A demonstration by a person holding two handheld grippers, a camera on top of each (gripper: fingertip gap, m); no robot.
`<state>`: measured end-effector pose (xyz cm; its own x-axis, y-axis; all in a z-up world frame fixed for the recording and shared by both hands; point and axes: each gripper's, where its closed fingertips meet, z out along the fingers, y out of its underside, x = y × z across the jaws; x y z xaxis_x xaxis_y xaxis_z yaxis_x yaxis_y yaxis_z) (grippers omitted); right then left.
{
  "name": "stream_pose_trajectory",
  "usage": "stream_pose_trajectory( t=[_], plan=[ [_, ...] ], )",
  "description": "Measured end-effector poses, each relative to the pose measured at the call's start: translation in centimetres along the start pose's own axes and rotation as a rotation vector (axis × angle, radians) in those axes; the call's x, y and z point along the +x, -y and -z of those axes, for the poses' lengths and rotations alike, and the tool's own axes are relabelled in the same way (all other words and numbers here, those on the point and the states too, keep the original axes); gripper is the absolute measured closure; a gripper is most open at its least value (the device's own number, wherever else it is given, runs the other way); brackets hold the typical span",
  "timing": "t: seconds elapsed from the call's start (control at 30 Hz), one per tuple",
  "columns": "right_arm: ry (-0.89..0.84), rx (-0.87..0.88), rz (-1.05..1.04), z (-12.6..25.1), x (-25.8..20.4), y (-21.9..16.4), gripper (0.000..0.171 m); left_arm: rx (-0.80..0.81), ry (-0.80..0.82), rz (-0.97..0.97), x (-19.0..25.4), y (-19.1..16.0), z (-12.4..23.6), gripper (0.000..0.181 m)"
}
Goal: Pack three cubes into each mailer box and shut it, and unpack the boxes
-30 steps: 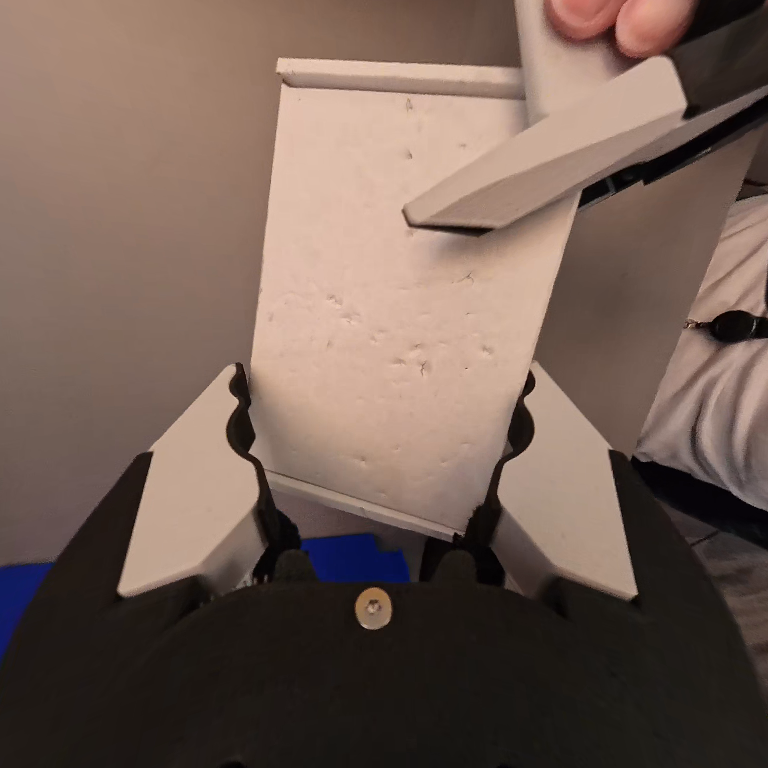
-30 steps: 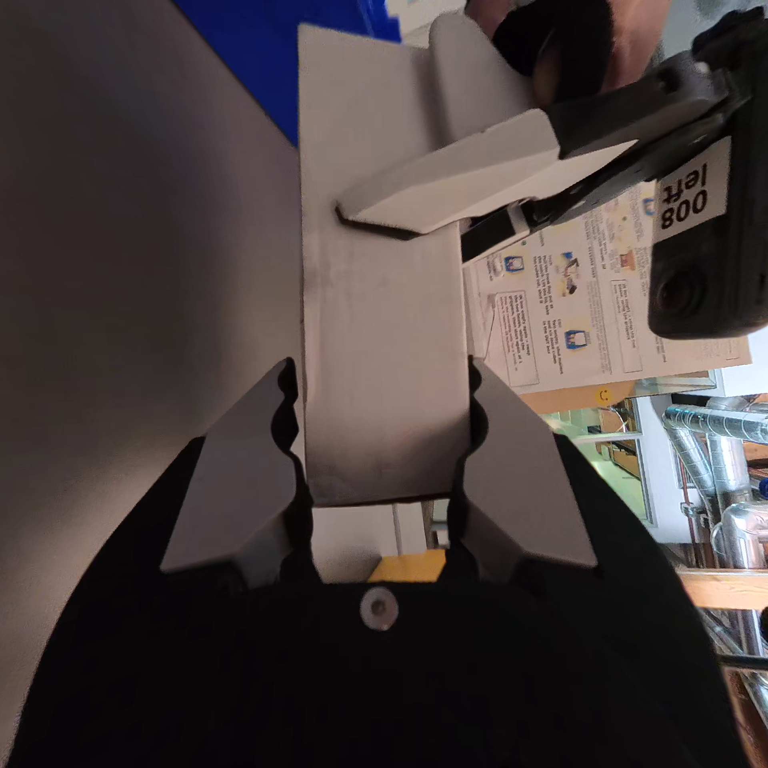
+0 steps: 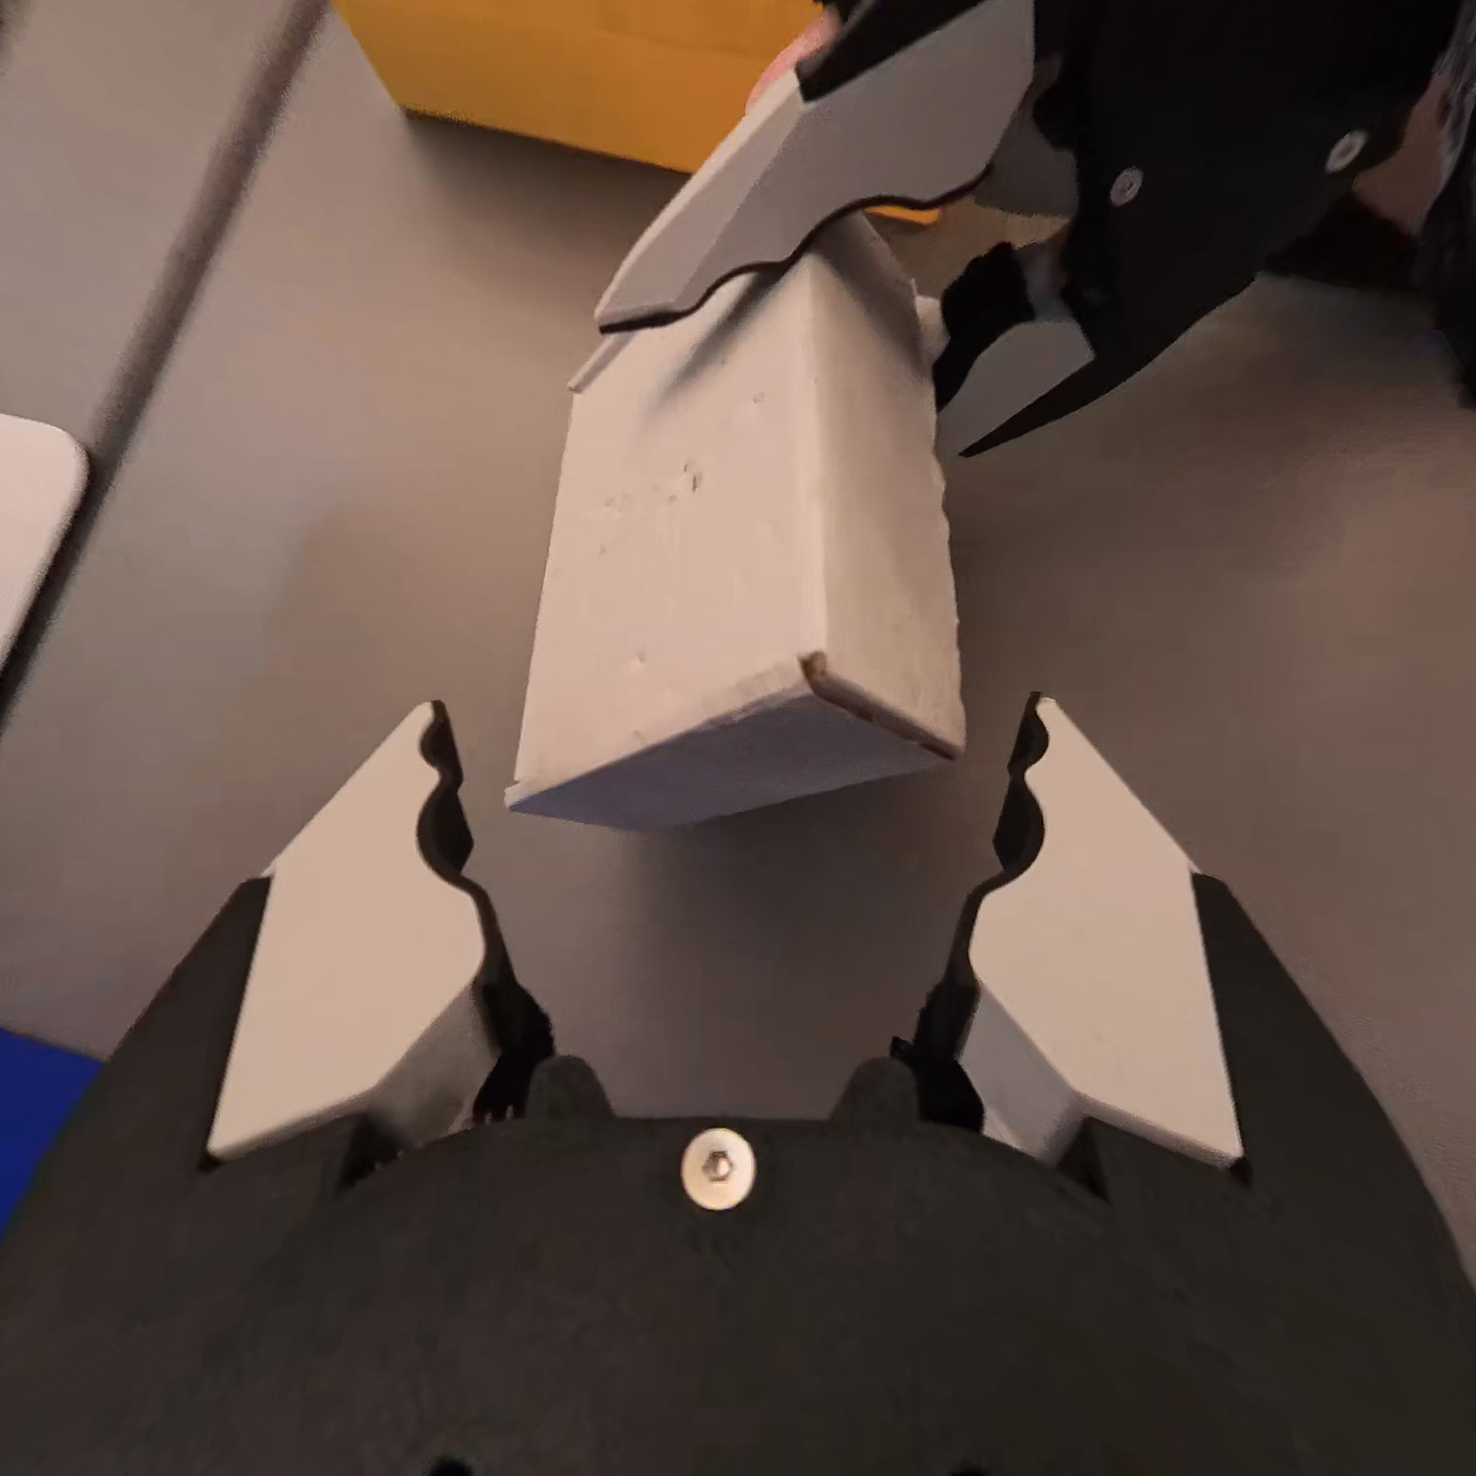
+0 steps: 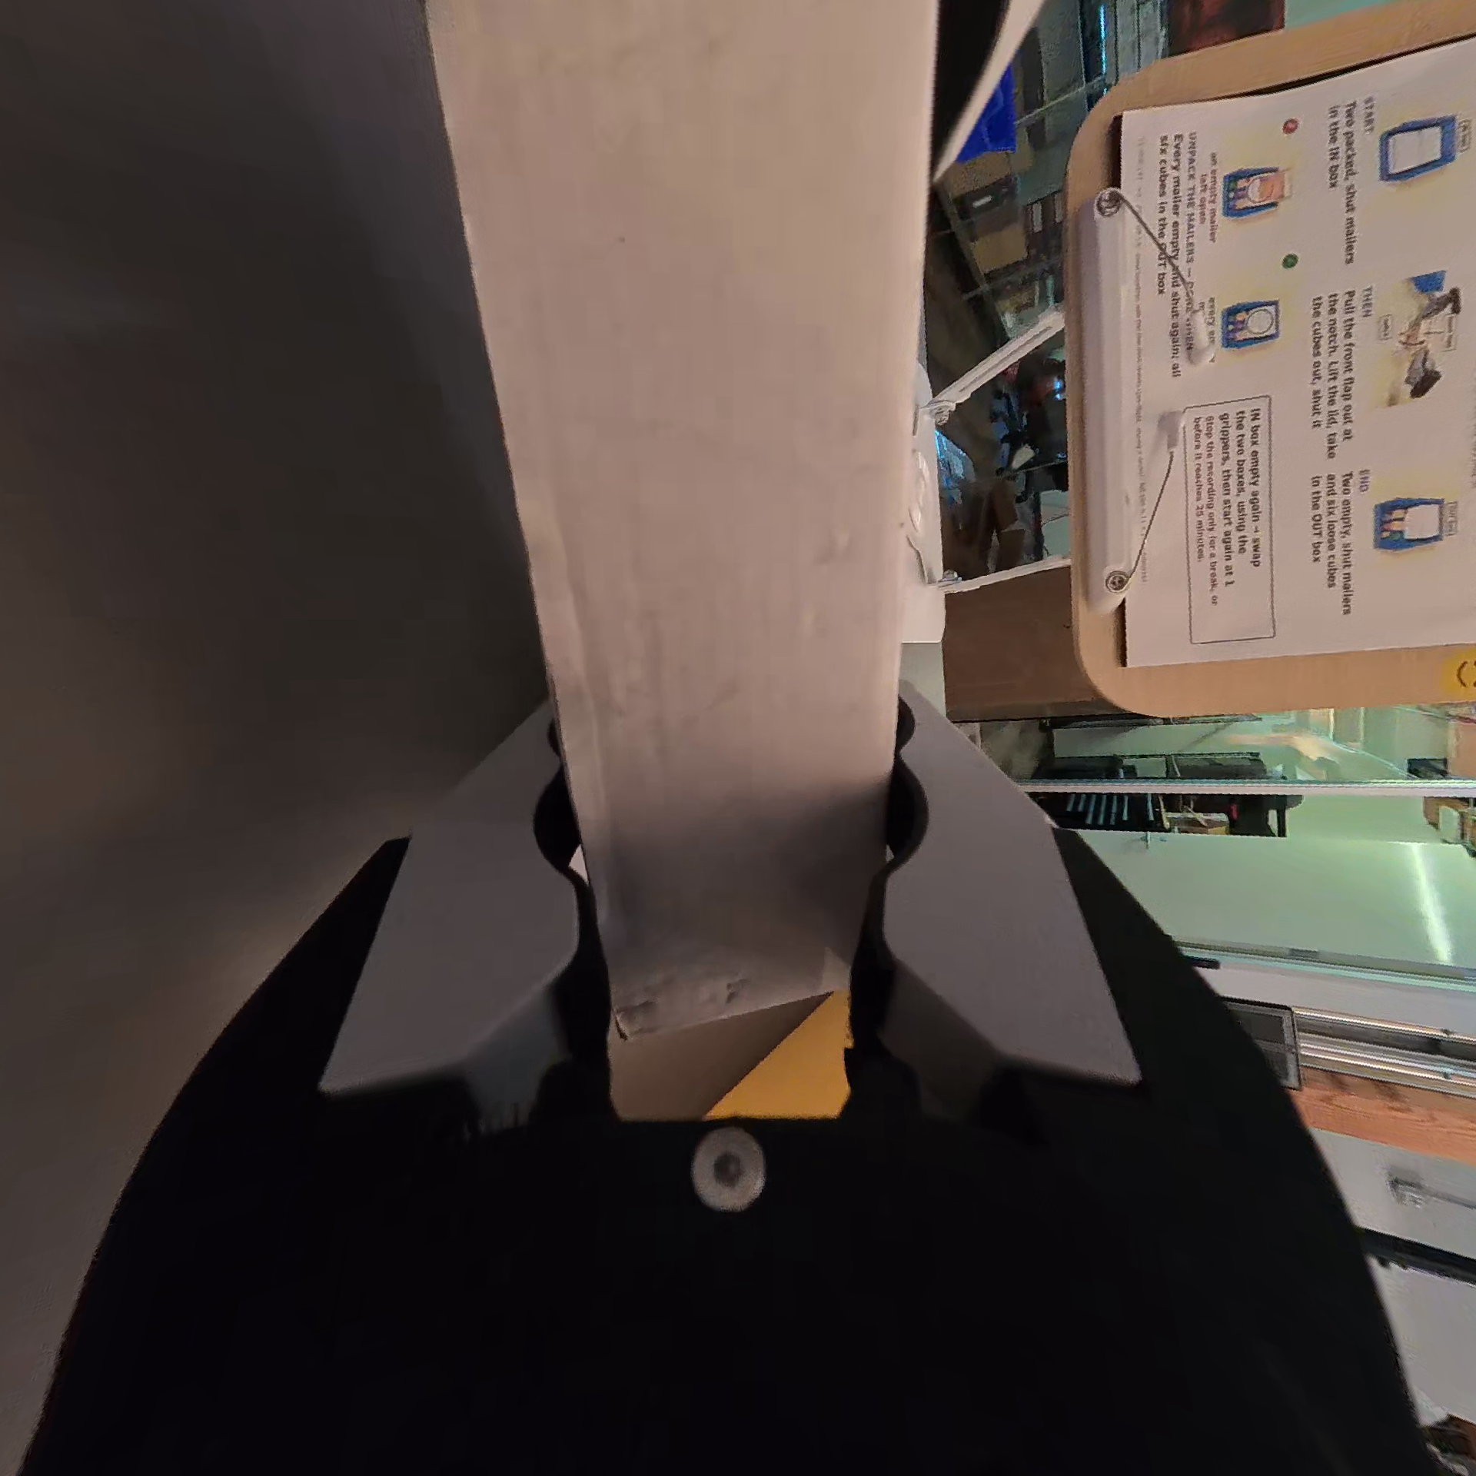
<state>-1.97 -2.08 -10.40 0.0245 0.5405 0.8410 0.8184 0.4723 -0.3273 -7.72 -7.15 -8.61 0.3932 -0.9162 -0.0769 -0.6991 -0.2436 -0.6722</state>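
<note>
A shut white mailer box [image 3: 743, 559] hangs tilted above the grey table [image 3: 319, 519]. My right gripper [image 3: 787, 383] is shut on its far end, one finger on each broad face. In the right wrist view the box [image 4: 703, 399] runs straight out from between the right gripper's [image 4: 731, 711] fingers, clamped at its near end. My left gripper [image 3: 735, 711] is open and empty. Its fingertips stand on either side of the box's near end without touching it. No cubes are in view.
A yellow bin [image 3: 575, 72] stands at the far side of the table. A blue bin's corner [image 3: 32, 1118] shows at lower left and a white object [image 3: 32, 511] at the left edge. A clipboard with an instruction sheet [image 4: 1278, 359] stands on the right. Across from one pair of fingers to the other is roughly 10 cm.
My left gripper has let go of the mailer box, opened wider and drawn back. The right gripper alone holds the box now, gripped deeper, and both views have swung.
</note>
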Motion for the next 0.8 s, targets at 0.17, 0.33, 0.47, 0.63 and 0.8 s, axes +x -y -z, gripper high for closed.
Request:
stream_pose_trajectory(
  t=[0.17,0.33,0.47,0.63,0.8],
  plan=[
    [0.01,0.0,0.006,0.1,-0.1,0.0,0.096,0.106,0.122,-0.056,-0.4,-0.2,-1.8,0.048],
    [0.031,-0.009,-0.011,0.3,0.0,-1.0,0.097,0.296,0.156,-0.21,0.9,2.1,-2.3,0.068],
    [0.052,0.004,-0.052,0.2,0.3,-1.1,0.096,0.312,0.205,-0.279,1.1,2.3,-2.8,0.062],
    [0.059,0.007,-0.048,0.0,0.2,-0.6,0.097,0.317,0.308,-0.264,-0.3,1.8,-3.1,0.067],
    [0.069,0.008,-0.006,0.1,-0.4,-0.1,0.096,0.258,0.368,-0.292,-1.3,0.4,-4.5,0.071]
  ],
)
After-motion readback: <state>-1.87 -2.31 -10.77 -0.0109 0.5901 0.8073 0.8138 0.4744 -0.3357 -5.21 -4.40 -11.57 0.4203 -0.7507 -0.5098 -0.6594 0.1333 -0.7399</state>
